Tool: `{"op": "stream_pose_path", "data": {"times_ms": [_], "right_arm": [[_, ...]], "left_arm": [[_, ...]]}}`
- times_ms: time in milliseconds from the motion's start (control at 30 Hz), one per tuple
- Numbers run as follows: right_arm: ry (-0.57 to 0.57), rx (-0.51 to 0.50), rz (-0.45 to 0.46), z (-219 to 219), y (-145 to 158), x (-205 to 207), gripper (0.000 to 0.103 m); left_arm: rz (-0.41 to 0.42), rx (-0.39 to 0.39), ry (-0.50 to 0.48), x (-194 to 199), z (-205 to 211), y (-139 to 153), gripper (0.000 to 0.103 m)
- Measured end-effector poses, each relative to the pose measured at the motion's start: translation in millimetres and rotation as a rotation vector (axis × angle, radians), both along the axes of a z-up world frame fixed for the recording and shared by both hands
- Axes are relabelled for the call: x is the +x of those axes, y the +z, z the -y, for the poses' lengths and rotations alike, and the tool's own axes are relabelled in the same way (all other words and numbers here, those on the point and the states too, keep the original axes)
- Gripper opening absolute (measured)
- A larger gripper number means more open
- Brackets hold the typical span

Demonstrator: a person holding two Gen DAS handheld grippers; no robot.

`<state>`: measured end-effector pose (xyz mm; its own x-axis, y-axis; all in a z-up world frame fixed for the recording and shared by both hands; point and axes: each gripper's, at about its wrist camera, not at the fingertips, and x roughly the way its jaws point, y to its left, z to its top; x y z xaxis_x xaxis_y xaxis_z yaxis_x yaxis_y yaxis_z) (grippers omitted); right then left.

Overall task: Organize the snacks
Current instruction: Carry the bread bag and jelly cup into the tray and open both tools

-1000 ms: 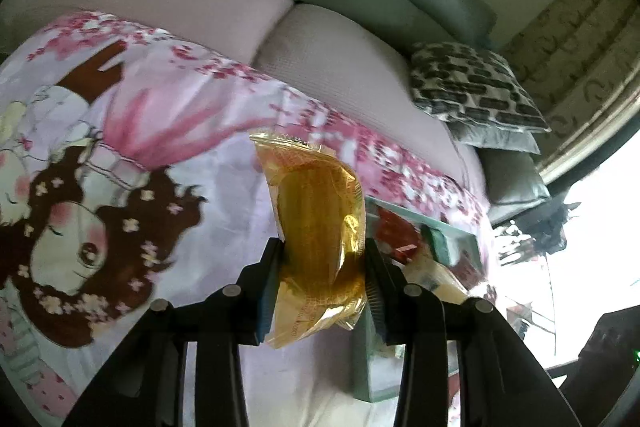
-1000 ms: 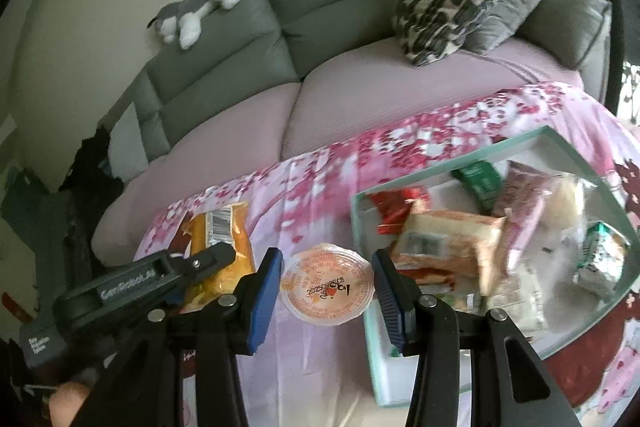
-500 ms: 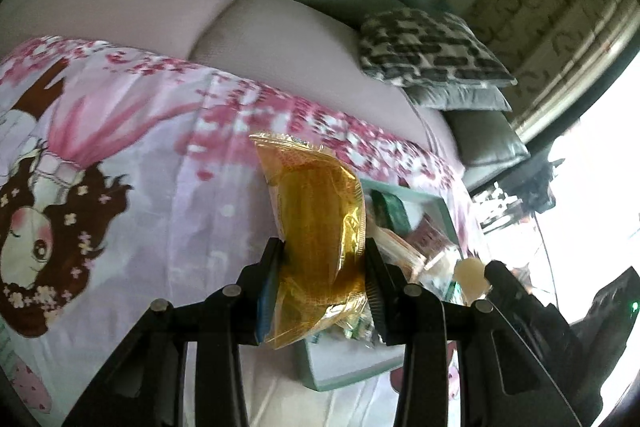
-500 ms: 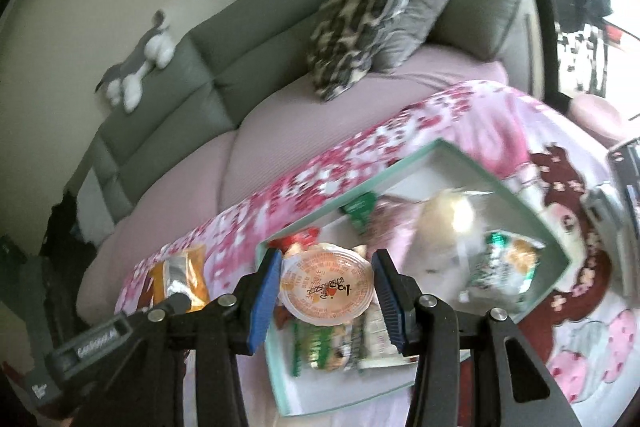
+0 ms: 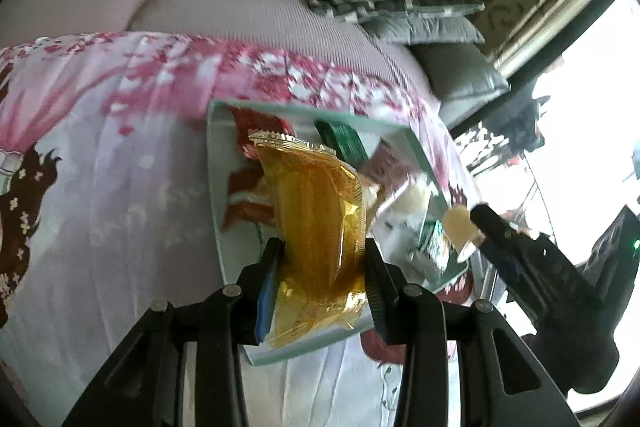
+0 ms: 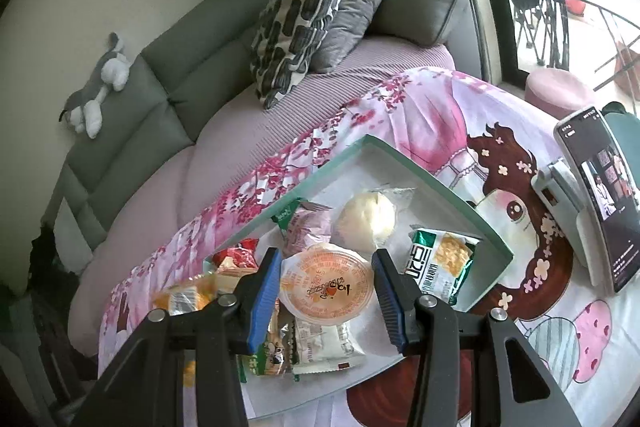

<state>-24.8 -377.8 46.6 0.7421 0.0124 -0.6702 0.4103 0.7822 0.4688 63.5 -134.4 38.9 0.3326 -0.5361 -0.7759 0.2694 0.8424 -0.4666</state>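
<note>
A teal tray of snacks lies on the pink printed cloth. Above it, the left tongs clamp a golden snack packet; the right tongs grip an orange-lidded jelly cup.

yellow packet: glossy crinkled plastic | blanket: soft printed cloth | fingers: matt ribbed plastic

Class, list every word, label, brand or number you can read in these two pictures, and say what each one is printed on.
No text can be read for certain.
Jelly cup lid: a red logo with characters, upside down and blurred.
Green cracker packet: large white characters, not legible.
Phone screen: text too small.
White packet in the tray: print too small.
Yellow packet: no print visible.
</note>
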Motion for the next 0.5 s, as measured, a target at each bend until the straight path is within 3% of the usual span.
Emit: {"op": "stream_pose_path", "data": {"times_ms": [500], "right_arm": [[0.021,0.042,-0.110,-2.1,-43.3,19.8,0.049]], "left_arm": [[-0.063,0.028,-0.040,-1.2,19.0,-30.2,0.041]]}}
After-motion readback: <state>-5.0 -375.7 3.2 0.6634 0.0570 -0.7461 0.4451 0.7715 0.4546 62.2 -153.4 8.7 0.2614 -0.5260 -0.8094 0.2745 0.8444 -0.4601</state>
